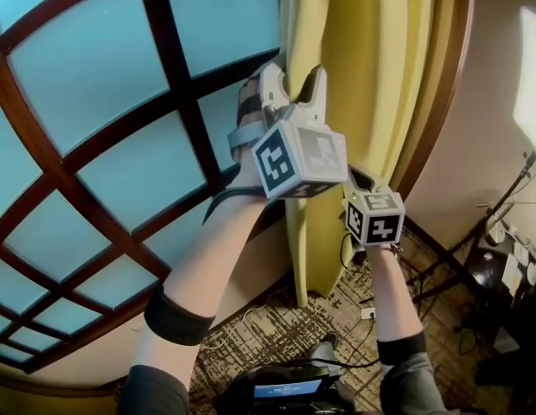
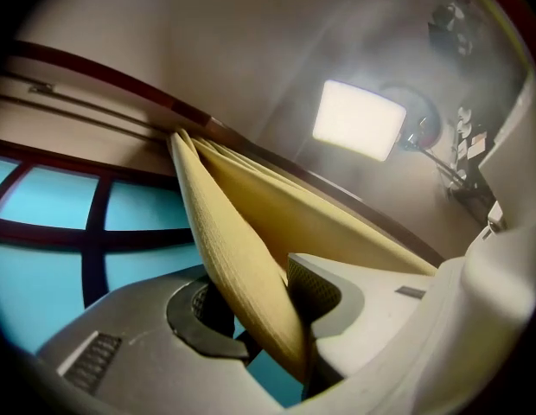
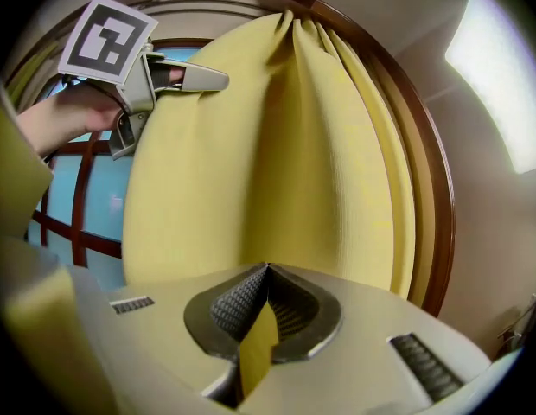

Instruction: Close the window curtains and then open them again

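Note:
A yellow curtain (image 1: 372, 67) hangs gathered at the right side of the window. My left gripper (image 1: 294, 85) is raised at the curtain's left edge, and its jaws straddle that edge. In the left gripper view a curtain fold (image 2: 242, 232) runs between the jaws of the left gripper (image 2: 255, 296). It lies against the right pad (image 2: 313, 285), with a gap at the left pad, so the jaws stand open. Lower down, my right gripper (image 1: 361, 182) is shut on a narrow curtain fold (image 3: 255, 348), pinched between the pads of the right gripper (image 3: 266, 271). The left gripper (image 3: 212, 78) also shows above, against the curtain (image 3: 277, 145).
The window (image 1: 104, 145) has blue panes in a dark wooden lattice. A dark wooden frame (image 1: 441, 85) borders the curtain on the right. A bright light panel (image 1: 532, 76) on a stand, cables and white sockets (image 1: 519, 266) are at the right, on a patterned carpet (image 1: 277, 327).

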`<state>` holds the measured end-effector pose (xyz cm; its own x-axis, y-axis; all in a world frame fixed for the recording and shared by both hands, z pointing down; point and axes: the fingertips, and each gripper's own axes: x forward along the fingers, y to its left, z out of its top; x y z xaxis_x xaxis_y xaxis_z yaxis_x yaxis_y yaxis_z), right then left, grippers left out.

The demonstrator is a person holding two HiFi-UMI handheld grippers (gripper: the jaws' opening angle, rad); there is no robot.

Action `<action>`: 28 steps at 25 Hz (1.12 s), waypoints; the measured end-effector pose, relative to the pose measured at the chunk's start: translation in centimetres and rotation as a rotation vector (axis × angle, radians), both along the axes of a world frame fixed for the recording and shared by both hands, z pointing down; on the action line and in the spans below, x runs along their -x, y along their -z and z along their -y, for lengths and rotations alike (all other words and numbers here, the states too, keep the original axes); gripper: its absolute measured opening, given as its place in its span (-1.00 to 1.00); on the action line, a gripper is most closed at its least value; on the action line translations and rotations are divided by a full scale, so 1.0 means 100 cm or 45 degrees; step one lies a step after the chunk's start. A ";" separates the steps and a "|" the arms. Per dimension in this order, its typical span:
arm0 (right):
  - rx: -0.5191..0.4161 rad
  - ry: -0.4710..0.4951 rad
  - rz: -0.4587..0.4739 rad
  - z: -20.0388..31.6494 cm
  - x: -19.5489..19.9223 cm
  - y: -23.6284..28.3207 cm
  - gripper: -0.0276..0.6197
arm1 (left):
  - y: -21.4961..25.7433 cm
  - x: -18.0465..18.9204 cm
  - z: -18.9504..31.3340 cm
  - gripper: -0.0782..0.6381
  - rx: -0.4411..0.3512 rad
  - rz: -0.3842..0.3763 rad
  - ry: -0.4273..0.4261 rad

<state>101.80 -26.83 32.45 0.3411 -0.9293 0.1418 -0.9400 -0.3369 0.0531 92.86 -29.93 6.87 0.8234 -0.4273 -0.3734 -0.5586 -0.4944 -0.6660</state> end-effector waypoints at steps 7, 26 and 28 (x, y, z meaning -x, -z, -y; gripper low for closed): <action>0.008 0.024 -0.019 -0.019 0.082 -0.030 -0.87 | -0.082 0.080 -0.018 -0.13 -0.011 0.113 -0.002; 0.234 0.427 0.035 -0.062 0.189 -0.209 -0.87 | -0.387 0.238 -0.029 -0.76 0.637 0.276 0.279; 0.250 0.485 0.058 -0.070 0.205 -0.222 -0.87 | -0.406 0.258 -0.042 -0.78 0.773 0.254 0.294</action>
